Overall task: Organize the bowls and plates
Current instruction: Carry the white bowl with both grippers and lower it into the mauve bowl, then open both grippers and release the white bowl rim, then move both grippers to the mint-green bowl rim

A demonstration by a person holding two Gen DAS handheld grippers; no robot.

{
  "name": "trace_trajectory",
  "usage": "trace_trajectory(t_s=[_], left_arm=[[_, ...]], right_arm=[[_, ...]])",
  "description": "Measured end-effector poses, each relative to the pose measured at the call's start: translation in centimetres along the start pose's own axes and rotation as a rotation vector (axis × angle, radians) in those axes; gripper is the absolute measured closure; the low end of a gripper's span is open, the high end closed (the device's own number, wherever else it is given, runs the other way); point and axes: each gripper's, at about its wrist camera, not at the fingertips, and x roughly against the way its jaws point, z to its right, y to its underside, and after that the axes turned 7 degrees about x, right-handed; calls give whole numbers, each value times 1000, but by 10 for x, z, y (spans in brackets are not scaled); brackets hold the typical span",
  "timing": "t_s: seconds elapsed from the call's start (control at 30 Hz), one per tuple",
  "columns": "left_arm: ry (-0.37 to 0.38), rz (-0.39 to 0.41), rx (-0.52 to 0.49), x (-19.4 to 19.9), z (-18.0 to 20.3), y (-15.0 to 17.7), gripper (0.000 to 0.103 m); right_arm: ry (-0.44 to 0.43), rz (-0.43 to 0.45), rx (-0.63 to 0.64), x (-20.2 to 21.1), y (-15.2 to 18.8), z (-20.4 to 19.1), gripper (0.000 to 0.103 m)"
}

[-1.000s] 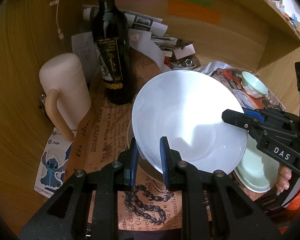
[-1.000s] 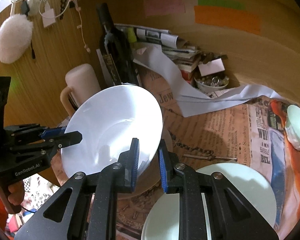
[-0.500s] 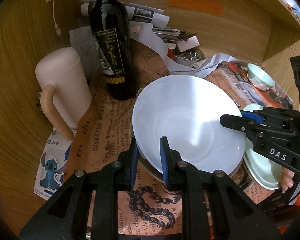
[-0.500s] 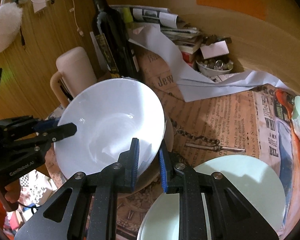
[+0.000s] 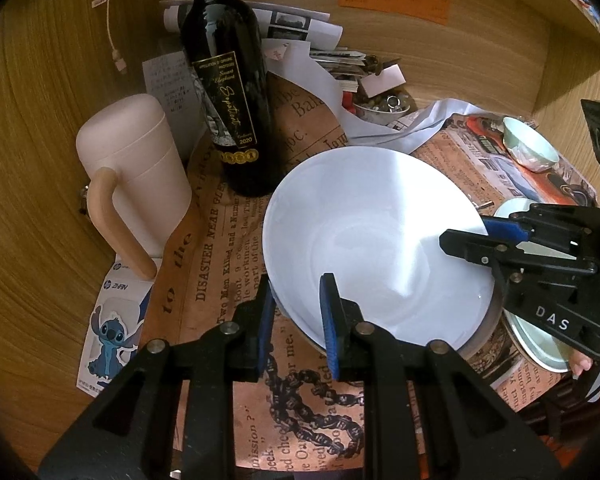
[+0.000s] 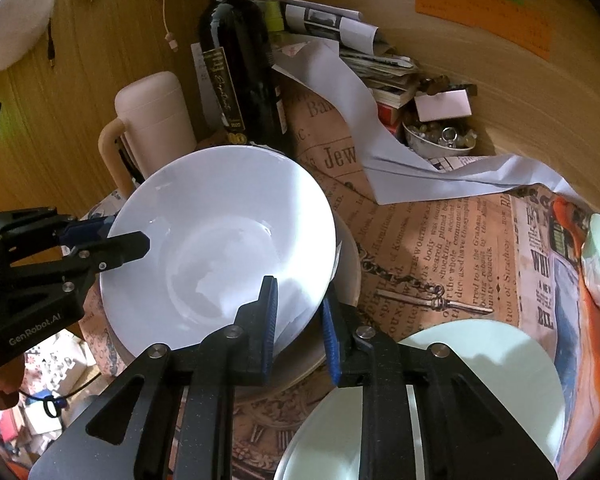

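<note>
A large white bowl (image 5: 376,236) (image 6: 220,236) is held by both grippers, one on each side of its rim. My left gripper (image 5: 298,320) is shut on the near-left rim. My right gripper (image 6: 298,314) is shut on the opposite rim; it shows in the left wrist view (image 5: 484,240) at the right. The bowl sits low over a second dish (image 6: 346,264) on the newspaper-covered table; whether they touch I cannot tell. A pale green plate (image 6: 460,392) lies to the right. A small pale green bowl (image 5: 530,150) stands at the far right.
A dark wine bottle (image 5: 228,88) and a pink lidded mug (image 5: 136,168) stand behind and left of the bowl. A small dish of trinkets (image 6: 440,140), stacked papers (image 6: 380,60) and a loose white sheet (image 6: 380,152) fill the back. Wooden walls enclose the back and left.
Both grippers have lowered the white bowl and levelled it from a tilt, bringing it down over the dish beneath. Both grips are unchanged.
</note>
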Motion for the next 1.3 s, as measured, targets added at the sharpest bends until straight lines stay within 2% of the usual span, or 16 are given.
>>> trace_trajectory(t_s=[0.13, 0.23, 0.3, 0.47, 0.63, 0.73, 0.87, 0.97, 1.3], left_arm=[[6, -15, 12, 0, -1, 0, 82], [12, -11, 14, 3, 0, -1, 78], [13, 0, 9, 8, 2, -2, 75], [17, 72, -4, 28, 12, -8, 52], [44, 129, -21, 50, 28, -21, 45], [64, 161, -19, 58, 37, -28, 33], [90, 206, -18, 65, 53, -38, 19], [112, 220, -21, 63, 67, -47, 12], [179, 201, -59, 31, 127, -74, 10]], right_arm=[[6, 7, -1, 3, -1, 0, 77], [3, 15, 17, 8, -2, -2, 64], [2, 21, 27, 11, -2, -3, 61], [2, 53, 14, 21, -4, 4, 60], [38, 162, 3, 57, -11, 18, 48], [79, 220, 9, 79, -13, 26, 46], [146, 294, -16, 106, -11, 46, 25], [216, 333, -40, 123, -7, 65, 22], [365, 329, -185, 148, 19, 147, 19]])
